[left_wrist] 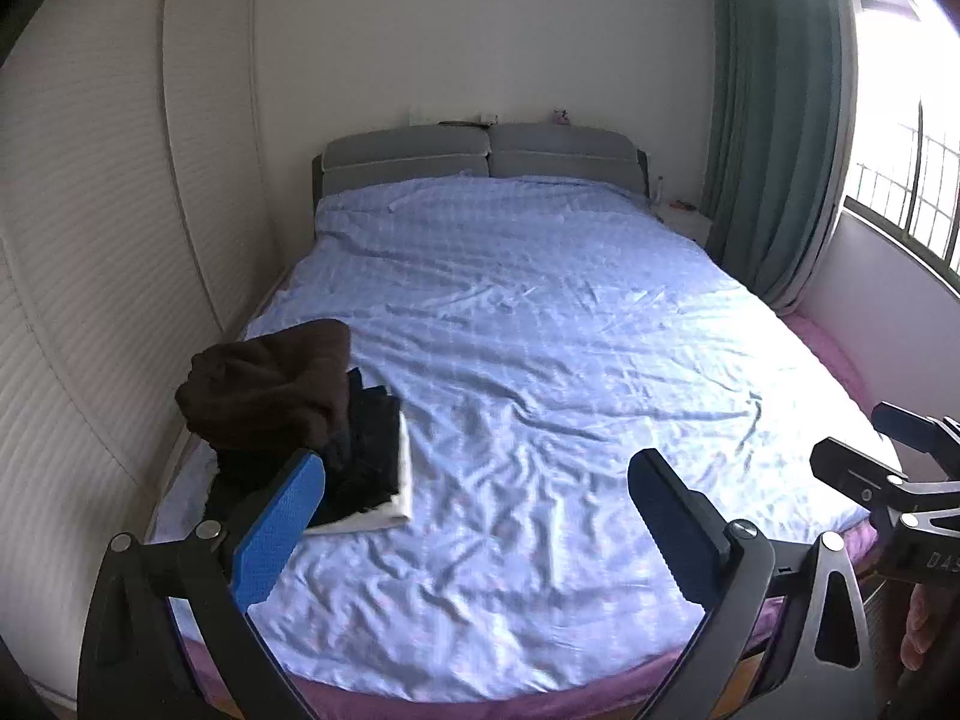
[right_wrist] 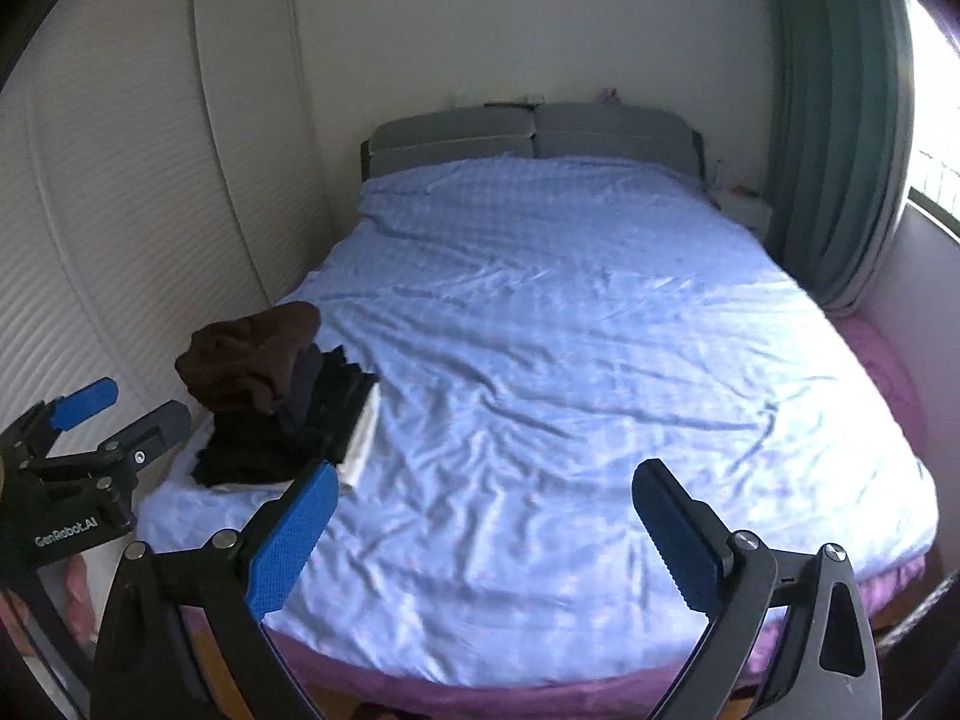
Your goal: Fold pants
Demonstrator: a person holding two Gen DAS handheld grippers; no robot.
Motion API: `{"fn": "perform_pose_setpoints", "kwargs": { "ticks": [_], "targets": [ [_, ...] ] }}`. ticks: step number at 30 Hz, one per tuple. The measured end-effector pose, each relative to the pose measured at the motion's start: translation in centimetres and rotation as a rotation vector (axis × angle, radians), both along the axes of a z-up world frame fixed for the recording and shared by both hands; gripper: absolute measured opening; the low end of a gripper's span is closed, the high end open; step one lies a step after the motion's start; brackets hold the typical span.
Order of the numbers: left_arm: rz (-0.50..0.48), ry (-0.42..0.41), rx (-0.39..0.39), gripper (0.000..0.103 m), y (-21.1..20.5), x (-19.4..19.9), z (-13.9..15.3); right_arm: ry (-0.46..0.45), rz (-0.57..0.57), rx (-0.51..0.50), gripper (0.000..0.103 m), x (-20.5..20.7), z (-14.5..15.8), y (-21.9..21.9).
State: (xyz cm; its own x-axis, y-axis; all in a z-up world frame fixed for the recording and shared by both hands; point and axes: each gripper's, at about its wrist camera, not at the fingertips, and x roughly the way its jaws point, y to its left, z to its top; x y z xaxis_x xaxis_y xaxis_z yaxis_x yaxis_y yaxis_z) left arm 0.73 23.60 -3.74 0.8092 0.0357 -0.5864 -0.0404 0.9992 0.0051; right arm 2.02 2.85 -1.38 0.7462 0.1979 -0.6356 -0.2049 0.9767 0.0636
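A pile of clothes lies on the near left part of the bed: a crumpled brown garment (left_wrist: 270, 384) (right_wrist: 249, 360) on top of dark folded garments (left_wrist: 360, 450) (right_wrist: 288, 438), with a white piece (left_wrist: 399, 504) (right_wrist: 360, 450) under them. My left gripper (left_wrist: 477, 474) is open and empty, held above the foot of the bed, just right of the pile. My right gripper (right_wrist: 483, 483) is open and empty, also over the foot of the bed. Each gripper shows at the edge of the other's view: the left one (right_wrist: 129, 408) and the right one (left_wrist: 864, 438).
The bed has a wrinkled light-blue cover (left_wrist: 540, 360) (right_wrist: 570, 330) over a purple sheet (left_wrist: 480, 702). A grey headboard (left_wrist: 480, 153) stands at the far wall. White wardrobe doors (left_wrist: 90, 240) run along the left. A green curtain (left_wrist: 774, 120) and a window (left_wrist: 900, 168) are at the right.
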Motion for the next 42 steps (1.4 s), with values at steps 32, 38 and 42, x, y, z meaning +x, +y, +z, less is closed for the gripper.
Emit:
{"fn": "perform_pose_setpoints", "kwargs": {
  "ticks": [32,38,42],
  "targets": [
    [-0.054,-0.041,-0.028,0.103,-10.1,-7.2,3.1,-0.099,-0.08,0.048,0.099,-8.6,3.5,-12.5],
    [-0.056,-0.043,-0.025,0.103,-10.2,-7.5,3.1,-0.1,-0.083,0.048,0.099,-8.8,3.6,-12.4],
    [-0.059,-0.047,-0.021,0.103,-10.4,-7.6,3.3,-0.1,-0.082,0.049,0.099,-8.8,3.6,-12.3]
  ]
}}
